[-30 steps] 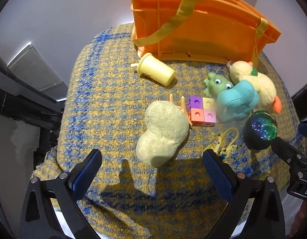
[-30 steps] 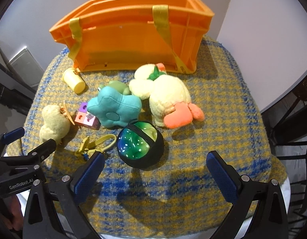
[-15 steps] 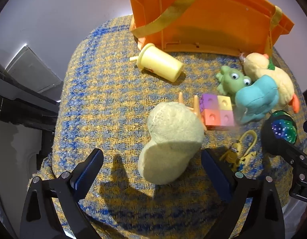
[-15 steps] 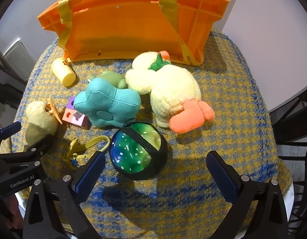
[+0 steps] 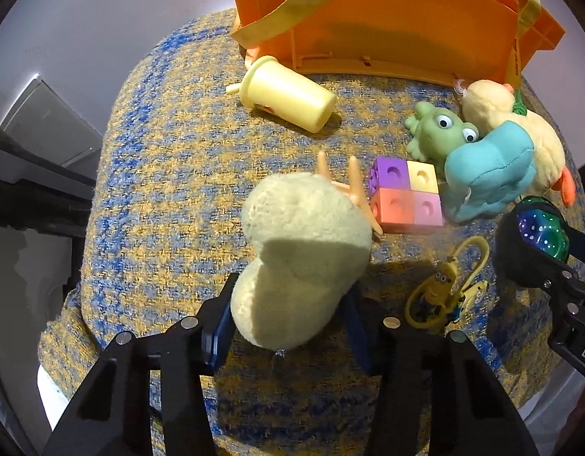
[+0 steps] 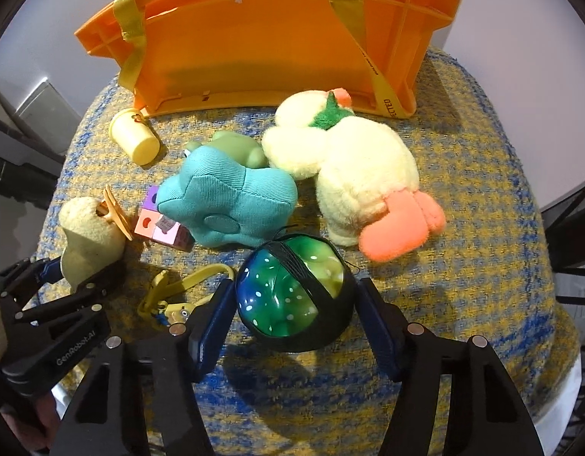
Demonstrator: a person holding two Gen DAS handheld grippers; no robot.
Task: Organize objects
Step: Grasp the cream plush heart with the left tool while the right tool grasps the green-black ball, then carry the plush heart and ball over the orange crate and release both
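Note:
A pale yellow plush chick (image 5: 304, 243) with orange feet lies on the blue-and-yellow woven cloth (image 5: 159, 190). My left gripper (image 5: 286, 315) points down over it. Its jaws are closing, and both blue pads press the chick's near end. A glittery green-and-blue ball in black netting (image 6: 292, 292) sits between the jaws of my right gripper (image 6: 294, 315). These jaws are closing too, with the pads against the ball's sides. An orange crate (image 6: 273, 38) with yellow straps stands at the far side of the table.
Between the grippers and the crate lie a yellow toy cup (image 5: 288, 95), a green frog (image 5: 440, 133), a teal star plush (image 6: 231, 201), a large yellow duck plush (image 6: 361, 174), pastel blocks (image 5: 406, 193) and a yellow keychain figure (image 5: 440, 292). The table's edge runs close behind both grippers.
Both grippers have come down closer to the table. Their jaws stood wide before and have now closed in, the left on the plush chick and the right on the ball.

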